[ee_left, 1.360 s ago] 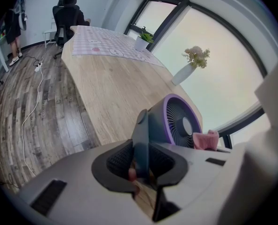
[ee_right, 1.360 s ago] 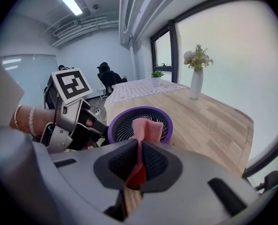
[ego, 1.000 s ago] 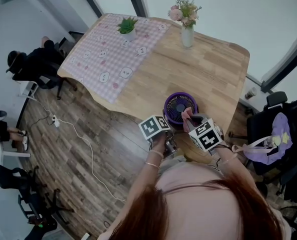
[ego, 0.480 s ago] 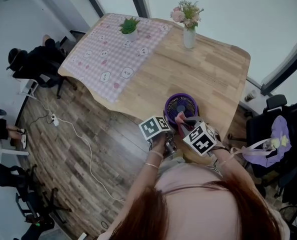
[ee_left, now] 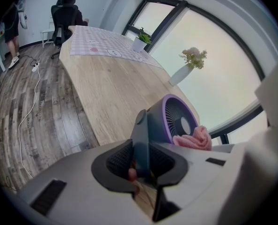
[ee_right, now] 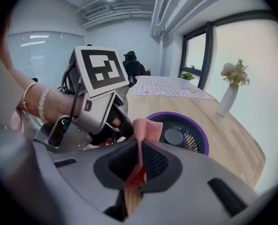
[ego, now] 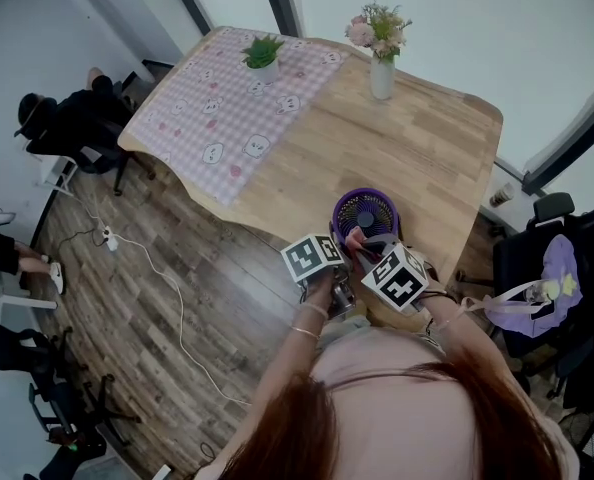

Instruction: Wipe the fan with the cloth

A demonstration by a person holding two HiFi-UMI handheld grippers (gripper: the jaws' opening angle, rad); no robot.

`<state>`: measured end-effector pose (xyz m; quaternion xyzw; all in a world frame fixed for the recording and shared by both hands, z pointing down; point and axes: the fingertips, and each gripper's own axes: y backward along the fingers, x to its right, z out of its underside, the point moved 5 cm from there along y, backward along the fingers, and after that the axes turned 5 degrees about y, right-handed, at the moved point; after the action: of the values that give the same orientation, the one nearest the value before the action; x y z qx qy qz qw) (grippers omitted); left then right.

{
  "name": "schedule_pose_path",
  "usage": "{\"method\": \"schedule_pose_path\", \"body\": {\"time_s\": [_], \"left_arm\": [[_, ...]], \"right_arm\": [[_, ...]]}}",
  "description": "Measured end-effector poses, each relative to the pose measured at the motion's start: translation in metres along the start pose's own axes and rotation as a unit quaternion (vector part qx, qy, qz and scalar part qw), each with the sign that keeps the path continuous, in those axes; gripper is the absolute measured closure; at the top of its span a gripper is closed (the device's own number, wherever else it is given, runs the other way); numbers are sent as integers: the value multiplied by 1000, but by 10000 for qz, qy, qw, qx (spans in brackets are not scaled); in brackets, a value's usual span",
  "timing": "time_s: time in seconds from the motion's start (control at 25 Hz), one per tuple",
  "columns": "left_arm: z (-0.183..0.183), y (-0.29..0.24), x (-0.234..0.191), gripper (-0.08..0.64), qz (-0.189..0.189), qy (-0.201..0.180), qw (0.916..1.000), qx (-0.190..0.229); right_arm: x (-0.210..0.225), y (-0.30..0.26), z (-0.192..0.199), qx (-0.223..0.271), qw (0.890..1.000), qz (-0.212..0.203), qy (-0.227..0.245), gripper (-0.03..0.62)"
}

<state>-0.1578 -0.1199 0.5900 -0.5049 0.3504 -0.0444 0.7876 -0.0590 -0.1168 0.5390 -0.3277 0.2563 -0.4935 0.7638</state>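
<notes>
a: where's the fan rn?
b: fan (ego: 365, 211) is on the wood table (ego: 432, 153), close to the near edge, right in front of me. purple rim, dark grille tipped up twd me
a: left claw?
b: my left claw (ee_left: 141, 159) is clamped on the fan's dark back part, which stands upright between the pads w/ the jaws tight on it. a round knob shows on that part just above the jaws
a: & the right one?
b: right claw (ee_right: 139, 161) is closed on the cloth (ee_right: 147, 129). it's pink & folded, and sticks up out of the jaws. its free end is at the near side of the purple rim. from the left claw's cam it's bunched against the rim. looks like touching, can't tell 100%
a: claws close together?
b: yep, both right at the fan, left one on its left side, right one on the near side. their marker cubes are near each other in the head view
a: anything else on the table?
b: at the far end there's a checked cover (ego: 232, 108) w/ a small potted plant (ego: 262, 53) on it, & a white vase (ego: 381, 73) w/ flowers on bare wood. all well apart from the fan
a: off the table?
b: a white cable (ego: 167, 288) runs across the plank floor on the left
</notes>
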Motion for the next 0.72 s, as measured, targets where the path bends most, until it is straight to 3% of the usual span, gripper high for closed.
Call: {"method": "schedule_pose_path", "body": {"time_s": [0.72], "left_arm": [[4,1,1,483,108,-241,9996,-80]], "right_arm": [[-4,-18,-21,-292,9975,-529,369,568]]}}
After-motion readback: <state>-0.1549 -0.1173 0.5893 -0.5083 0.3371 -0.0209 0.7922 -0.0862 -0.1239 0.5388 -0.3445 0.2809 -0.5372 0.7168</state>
